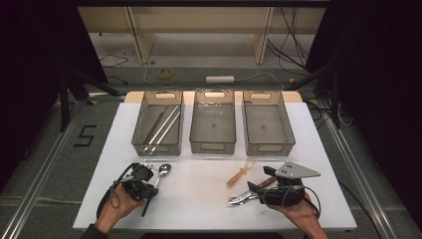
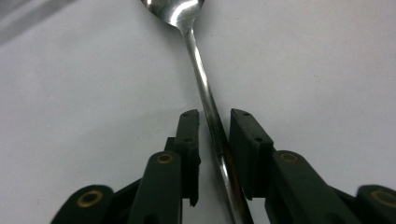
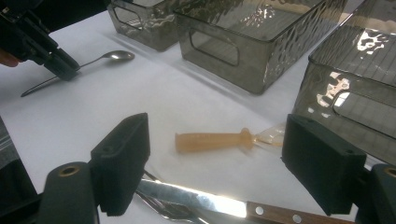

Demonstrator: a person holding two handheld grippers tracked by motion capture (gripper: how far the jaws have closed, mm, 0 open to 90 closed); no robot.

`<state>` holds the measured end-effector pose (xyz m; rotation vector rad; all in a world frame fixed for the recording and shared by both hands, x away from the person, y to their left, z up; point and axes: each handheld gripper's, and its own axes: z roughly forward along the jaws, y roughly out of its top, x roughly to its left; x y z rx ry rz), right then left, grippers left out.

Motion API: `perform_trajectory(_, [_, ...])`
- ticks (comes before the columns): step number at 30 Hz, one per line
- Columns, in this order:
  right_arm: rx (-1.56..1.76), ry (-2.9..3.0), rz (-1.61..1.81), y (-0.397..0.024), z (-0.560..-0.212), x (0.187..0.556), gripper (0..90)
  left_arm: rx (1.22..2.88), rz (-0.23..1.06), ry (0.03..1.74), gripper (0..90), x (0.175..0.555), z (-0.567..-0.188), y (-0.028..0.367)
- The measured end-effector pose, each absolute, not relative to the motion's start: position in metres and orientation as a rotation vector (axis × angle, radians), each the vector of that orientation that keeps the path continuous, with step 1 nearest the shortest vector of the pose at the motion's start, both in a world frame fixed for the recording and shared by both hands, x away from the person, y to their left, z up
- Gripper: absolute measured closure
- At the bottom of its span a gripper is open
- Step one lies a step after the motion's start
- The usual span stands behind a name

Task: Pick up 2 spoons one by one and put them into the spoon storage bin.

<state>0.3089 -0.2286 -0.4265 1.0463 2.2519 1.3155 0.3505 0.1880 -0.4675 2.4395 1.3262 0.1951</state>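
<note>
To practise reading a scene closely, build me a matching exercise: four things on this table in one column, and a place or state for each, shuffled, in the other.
Things:
1. spoon
2. metal rods
3. middle bin
4. wood-handled knife

Places or states:
A. lying in the left bin
B. handle between the left tongs
C. nothing visible inside
D. on the table just beneath the open right tongs

Pairs: 1-B, 2-A, 3-C, 4-D
</note>
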Motion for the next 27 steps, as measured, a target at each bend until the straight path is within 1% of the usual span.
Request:
perform_trajectory(7, [1.043,2.258,1.307,-0.227,-0.426,0.308,24.7,2.426,0.204,1.327,81.6,0.352,-0.468,0.189])
perform_trajectory(10, [1.04,2.26,1.306,-0.226,-0.426,0.308,24.8,2.429,0.213,1.309,87.9,0.351,-0.469,0.188])
perform_trajectory(17, [1.035,2.257,1.304,-0.225,-0.425,0.307,24.8,2.419,0.237,1.275,88.8,0.35,-0.466,0.186])
perform_trajectory(27, [1.043,2.256,1.307,-0.226,-0.425,0.308,24.8,2.335,0.228,1.201,88.9,0.347,-0.45,0.182])
